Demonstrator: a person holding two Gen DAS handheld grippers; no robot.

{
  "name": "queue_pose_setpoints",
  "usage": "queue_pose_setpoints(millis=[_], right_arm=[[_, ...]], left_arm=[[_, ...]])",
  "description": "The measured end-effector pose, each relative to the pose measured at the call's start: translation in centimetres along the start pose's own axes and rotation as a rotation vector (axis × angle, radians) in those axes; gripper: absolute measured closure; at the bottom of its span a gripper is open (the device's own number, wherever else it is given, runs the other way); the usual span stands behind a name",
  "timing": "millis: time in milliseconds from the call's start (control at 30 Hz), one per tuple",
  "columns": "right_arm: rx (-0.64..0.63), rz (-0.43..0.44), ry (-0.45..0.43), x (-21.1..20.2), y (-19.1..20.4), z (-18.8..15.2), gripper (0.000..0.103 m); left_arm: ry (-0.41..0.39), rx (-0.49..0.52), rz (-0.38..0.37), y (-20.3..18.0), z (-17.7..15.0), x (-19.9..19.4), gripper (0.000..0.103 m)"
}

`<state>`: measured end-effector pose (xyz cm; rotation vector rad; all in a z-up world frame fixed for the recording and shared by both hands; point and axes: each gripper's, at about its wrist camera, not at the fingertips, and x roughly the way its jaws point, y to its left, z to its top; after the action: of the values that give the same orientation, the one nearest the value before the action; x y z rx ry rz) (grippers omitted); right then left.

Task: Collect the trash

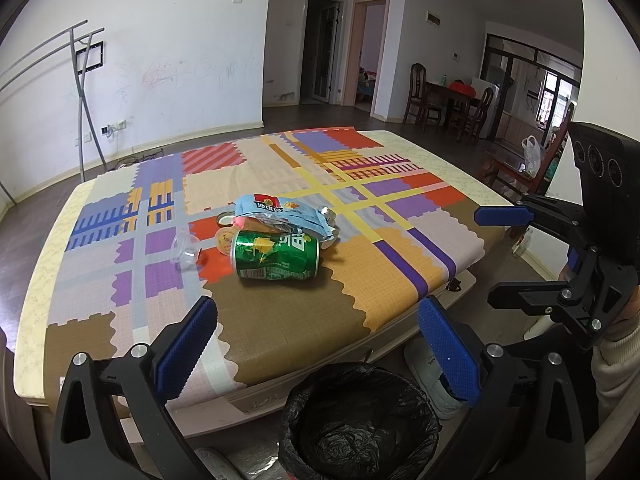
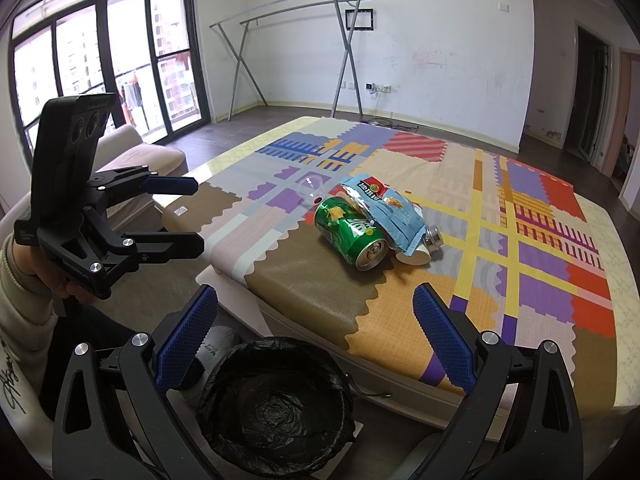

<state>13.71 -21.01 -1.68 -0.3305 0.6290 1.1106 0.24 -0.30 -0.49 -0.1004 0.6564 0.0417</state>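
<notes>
Green can (image 1: 277, 255) well beyond both open, apparently empty tongs (image 1: 316, 344).

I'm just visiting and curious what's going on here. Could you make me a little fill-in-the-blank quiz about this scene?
1. The crushed can lying on its side is ____ in colour.
2. The bin below the table edge is lined with a ____ bag.
3. Both the left gripper and the right gripper hold ____.
4. The blue snack bag lies ____ the can.

Missing words: green; black; nothing; against
</notes>
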Motion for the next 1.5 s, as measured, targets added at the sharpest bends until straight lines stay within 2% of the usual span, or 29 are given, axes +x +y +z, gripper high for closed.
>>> queue_pose_setpoints(millis=[467, 733, 1033, 1167, 1400, 1467, 1500], right_arm=[[0.004, -0.004, -0.002, 0.1, -0.3, -0.3, 0.004], [0.037, -0.037, -0.006, 1.1, -1.0, 0.3, 0.004], [0.093, -0.055, -0.020, 3.2, -2.5, 1.8, 0.004], [0.137, -0.045, -0.026, 4.5, -3.9, 2.3, 0.004], [0.105, -0.088, -0.036, 7.0, -4.8, 3.2, 0.005], [0.103, -0.091, -0.019, 8.1, -5.3, 3.4, 0.018], [0.101, -0.096, -0.008, 8.6, -5.4, 3.4, 0.020]], left_arm=[[0.002, -0.003, 0.001, 0.1, -0.2, 0.0, 0.003], [0.022, -0.076, 0.000, 1.3, -0.3, 1.1, 0.003], [0.086, -0.287, 0.003, 4.8, 0.8, 5.1, 0.003], [0.103, -0.424, -0.038, 6.9, 0.8, 7.0, 0.003], [0.140, -0.562, -0.009, 9.4, 0.5, 9.9, 0.003], [0.148, -0.593, -0.001, 10.0, 0.3, 10.7, 0.003], [0.152, -0.613, 0.004, 10.4, 0.1, 11.0, 0.003]])
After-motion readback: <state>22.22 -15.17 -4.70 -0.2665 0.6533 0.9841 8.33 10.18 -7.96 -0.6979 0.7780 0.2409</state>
